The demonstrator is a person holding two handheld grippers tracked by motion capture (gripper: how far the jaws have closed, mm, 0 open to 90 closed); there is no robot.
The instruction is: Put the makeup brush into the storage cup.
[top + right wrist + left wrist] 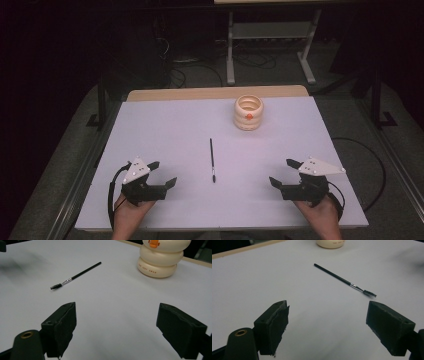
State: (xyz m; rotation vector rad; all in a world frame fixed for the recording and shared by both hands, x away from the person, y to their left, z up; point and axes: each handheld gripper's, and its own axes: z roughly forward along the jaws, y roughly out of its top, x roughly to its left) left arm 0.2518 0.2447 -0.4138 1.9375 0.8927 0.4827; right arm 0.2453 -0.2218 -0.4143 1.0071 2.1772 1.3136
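A thin black brush (212,159) with a small bristled tip lies flat in the middle of the white table, tip toward the near edge. It also lies ahead of the jaws in the left gripper view, as the brush (342,279), and in the right gripper view, as the brush (75,276). A cream ribbed pot (248,112) with an orange mark stands behind it, seen close as the pot (161,258). My left gripper (163,173) rests near the front left, open and empty. My right gripper (282,172) sits at the front right, open and empty.
The white table top (165,125) ends in a wooden strip at the far edge. Beyond it are a dark floor with cables and the legs of another table (270,40). A black cable (372,170) loops off the right side.
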